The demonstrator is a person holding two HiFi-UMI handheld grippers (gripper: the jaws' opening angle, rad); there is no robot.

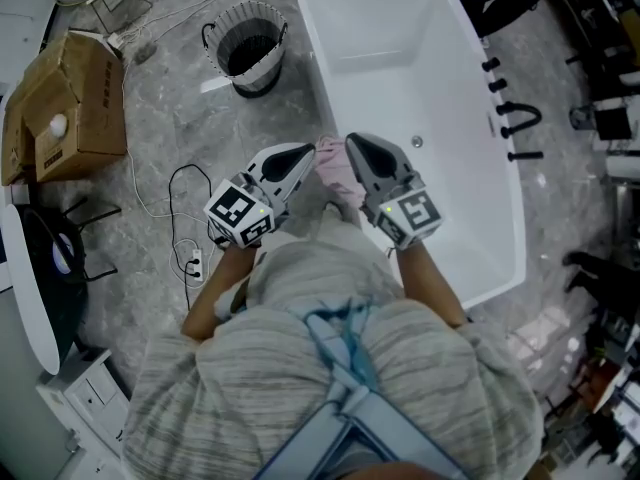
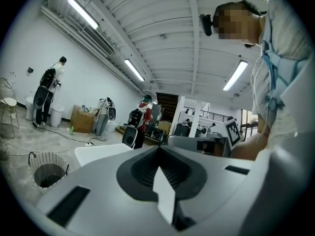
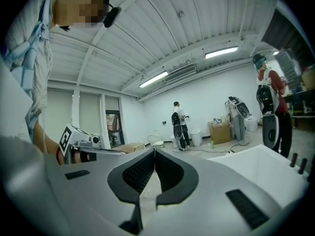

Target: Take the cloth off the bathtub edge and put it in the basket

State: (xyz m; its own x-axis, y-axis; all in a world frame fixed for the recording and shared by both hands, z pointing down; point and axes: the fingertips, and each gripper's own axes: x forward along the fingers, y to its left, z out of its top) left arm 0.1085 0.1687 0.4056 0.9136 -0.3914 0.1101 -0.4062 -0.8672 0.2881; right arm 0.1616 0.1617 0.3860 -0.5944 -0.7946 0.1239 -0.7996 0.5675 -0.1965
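A pink cloth (image 1: 336,165) lies crumpled on the near left rim of the white bathtub (image 1: 430,78). My left gripper (image 1: 303,155) is just left of the cloth and my right gripper (image 1: 353,144) just right of it, their tips close on either side. Both are shut with nothing between the jaws. The round wire basket (image 1: 248,46) stands on the floor left of the tub's far end; it also shows low at the left as the basket (image 2: 48,170) in the left gripper view. In the gripper views the cloth is hidden behind the left gripper (image 2: 158,152) and right gripper (image 3: 154,154).
A cardboard box (image 1: 68,98) stands at the far left. A black cable with a power strip (image 1: 194,263) runs over the marble floor left of me. Black taps (image 1: 515,118) stand by the tub's right rim. Other people (image 3: 179,124) stand far across the room.
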